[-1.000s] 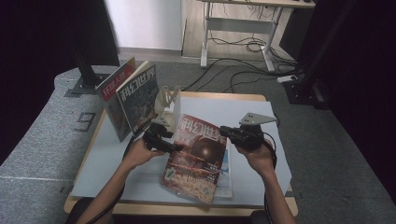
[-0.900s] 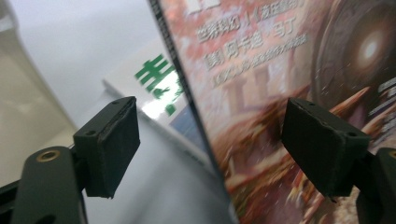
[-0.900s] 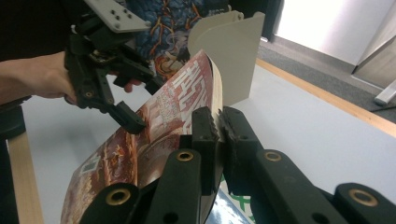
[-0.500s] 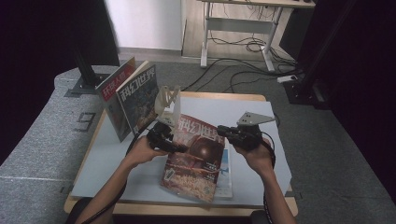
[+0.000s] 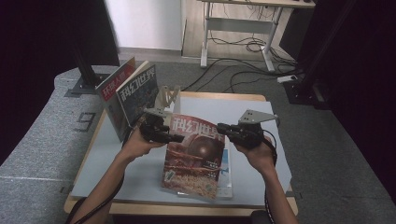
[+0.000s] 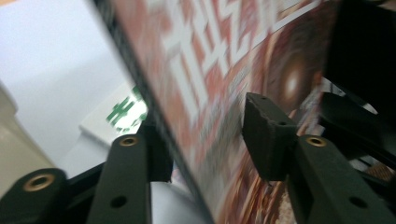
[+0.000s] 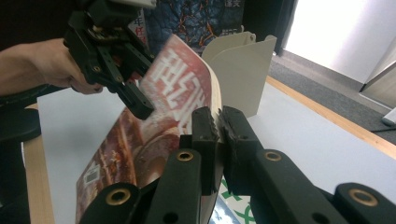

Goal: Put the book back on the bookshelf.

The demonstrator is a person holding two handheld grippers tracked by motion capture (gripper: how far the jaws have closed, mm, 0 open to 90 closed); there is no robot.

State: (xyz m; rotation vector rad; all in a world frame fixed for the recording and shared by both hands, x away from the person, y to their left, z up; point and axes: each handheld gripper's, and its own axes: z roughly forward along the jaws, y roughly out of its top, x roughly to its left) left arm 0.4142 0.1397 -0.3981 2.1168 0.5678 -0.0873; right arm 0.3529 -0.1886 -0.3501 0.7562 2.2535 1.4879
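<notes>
Magazine (image 5: 196, 154) raised at its top edge off the worktop (image 5: 261, 116), pinched at its right edge by right fingers (image 7: 219, 126). Left fingers (image 6: 261, 135) just closing around left edge, gap remaining, not yet clamped. Likely about to lift two-handed toward bookstand (image 5: 169, 98).

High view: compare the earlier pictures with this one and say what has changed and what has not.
The left gripper has come in over the left edge of the red magazine; its jaws have just been closing, with that edge between them, one pad not yet touching. The magazine's top has lifted a little. The right gripper stays shut on the right edge; the standing magazines are unmoved.
</notes>
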